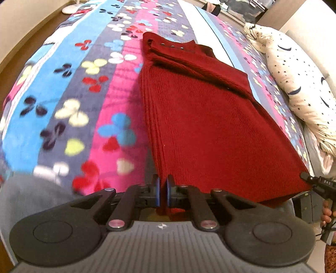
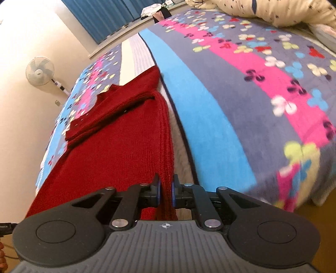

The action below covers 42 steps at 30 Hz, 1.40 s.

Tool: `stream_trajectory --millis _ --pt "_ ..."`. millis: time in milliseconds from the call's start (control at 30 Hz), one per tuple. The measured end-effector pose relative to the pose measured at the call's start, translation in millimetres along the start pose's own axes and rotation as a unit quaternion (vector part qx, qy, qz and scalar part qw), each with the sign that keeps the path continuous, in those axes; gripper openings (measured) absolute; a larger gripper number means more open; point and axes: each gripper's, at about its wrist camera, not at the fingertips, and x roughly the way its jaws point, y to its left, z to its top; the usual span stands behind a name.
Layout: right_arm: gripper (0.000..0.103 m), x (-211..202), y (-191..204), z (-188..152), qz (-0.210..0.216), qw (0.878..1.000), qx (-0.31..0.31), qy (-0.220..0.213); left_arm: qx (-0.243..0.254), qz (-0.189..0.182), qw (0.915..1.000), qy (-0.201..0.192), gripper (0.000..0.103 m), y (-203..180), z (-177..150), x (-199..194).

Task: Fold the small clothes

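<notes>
A bed (image 1: pixel 69 88) fills both views, covered by a fleece blanket (image 2: pixel 241 88) with long stripes of blue, grey, pink and white and a scatter of small flower shapes. A cream pillow (image 1: pixel 298 84) printed with dark stars and crescents lies along the bed's far right side in the left wrist view. In the right wrist view a white standing fan (image 2: pixel 41 71) stands against a pale wall, and blue curtains (image 2: pixel 105 16) hang behind the far end of the bed. Brown floor shows beside the bed.

A dark red ribbed sweater (image 1: pixel 201 126) lies flat on the blanket, folded into a long narrow shape. Its long axis runs along the stripes, from the near edge of the bed away from the cameras. The hem end is nearest; the far end carries a folded sleeve laid at a slant across the body, with small metal snaps near the top.

The left gripper (image 1: pixel 162 191) is at the near left corner of the hem, its jaws nearly closed on the knit edge. The right gripper (image 2: pixel 166 192) is at the near right corner, its jaws clamped on a bunched strip of the hem.
</notes>
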Motion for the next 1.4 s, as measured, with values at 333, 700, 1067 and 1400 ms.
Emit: stream_trajectory --millis 333,700,1067,1400 --pt "0.009 -52 -3 -21 0.005 0.999 0.028 0.015 -0.031 -0.021 0.9992 0.01 0.006 7 -30 -16" --pt "0.009 44 40 152 -0.008 0.998 0.038 0.051 -0.046 -0.025 0.9976 -0.045 0.006 -5 151 21" --pt "0.069 231 31 307 -0.105 0.985 0.131 -0.045 -0.15 0.081 0.9768 -0.13 0.045 32 374 141" --pt "0.069 259 19 232 -0.07 0.997 0.04 -0.002 0.038 0.095 0.9926 -0.066 0.085 -14 304 187"
